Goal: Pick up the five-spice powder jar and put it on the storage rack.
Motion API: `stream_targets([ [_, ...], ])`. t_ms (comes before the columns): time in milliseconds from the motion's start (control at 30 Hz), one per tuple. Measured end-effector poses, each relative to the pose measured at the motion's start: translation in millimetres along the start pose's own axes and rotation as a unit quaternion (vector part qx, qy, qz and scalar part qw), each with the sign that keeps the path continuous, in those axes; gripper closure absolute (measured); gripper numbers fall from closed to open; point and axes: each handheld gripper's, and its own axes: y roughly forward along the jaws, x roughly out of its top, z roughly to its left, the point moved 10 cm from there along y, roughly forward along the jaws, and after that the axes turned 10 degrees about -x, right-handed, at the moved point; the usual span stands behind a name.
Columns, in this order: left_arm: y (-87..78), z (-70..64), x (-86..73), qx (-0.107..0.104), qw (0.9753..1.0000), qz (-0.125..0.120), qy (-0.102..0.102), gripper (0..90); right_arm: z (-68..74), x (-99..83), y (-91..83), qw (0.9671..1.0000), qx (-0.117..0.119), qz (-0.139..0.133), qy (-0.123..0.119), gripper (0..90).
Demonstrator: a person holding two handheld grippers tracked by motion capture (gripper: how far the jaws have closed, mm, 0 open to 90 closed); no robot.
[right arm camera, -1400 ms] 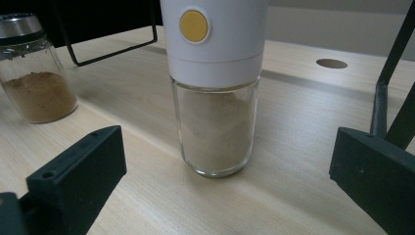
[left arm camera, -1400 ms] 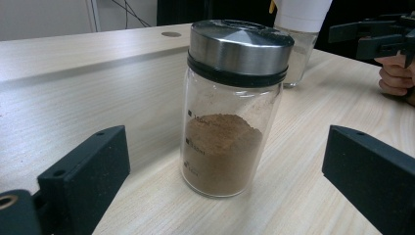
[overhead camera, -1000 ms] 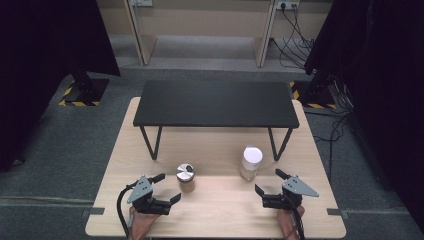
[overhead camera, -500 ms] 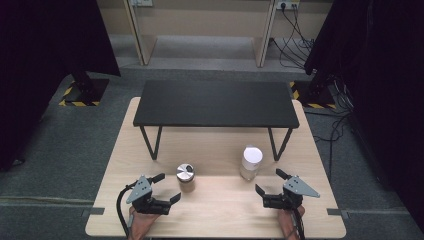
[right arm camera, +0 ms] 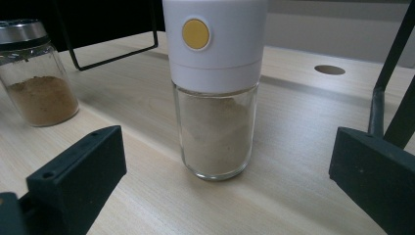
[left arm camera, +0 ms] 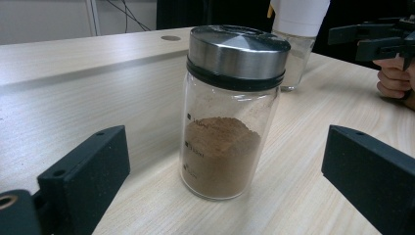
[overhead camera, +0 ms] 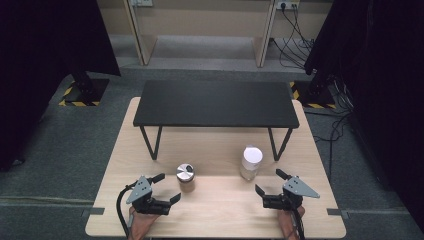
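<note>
Pale wood-grain bench (overhead camera: 215, 210) carries a low black metal-legged shelf (overhead camera: 216, 104) at its far side. Near the front stands a clear glass jar with a steel lid (overhead camera: 185, 177), roughly half full of brown powder. Well to its right stands a clear glass grinder with a white cap (overhead camera: 251, 162) holding pale beige powder; its top is cut off in the right gripper view. The left claw (overhead camera: 166, 188) gapes wide just short of the jar, touching nothing. The right claw (overhead camera: 267, 181) is likewise spread wide, facing the grinder, empty.
</note>
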Motion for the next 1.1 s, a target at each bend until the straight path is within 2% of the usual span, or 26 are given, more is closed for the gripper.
stream_targets([
  [833, -0.8, -0.8, -0.1, 0.003, 1.0, -0.001, 0.002, 3.1, 0.2, -0.8, -2.3, 0.9999, -0.011, -0.003, 0.003, 0.5],
  [1100, 0.3, -1.0, 0.0, 0.0, 1.0, 0.0, 0.003, 3.1, -0.1, -1.1, -2.7, 0.9999, -0.007, -0.008, 0.002, 0.5],
])
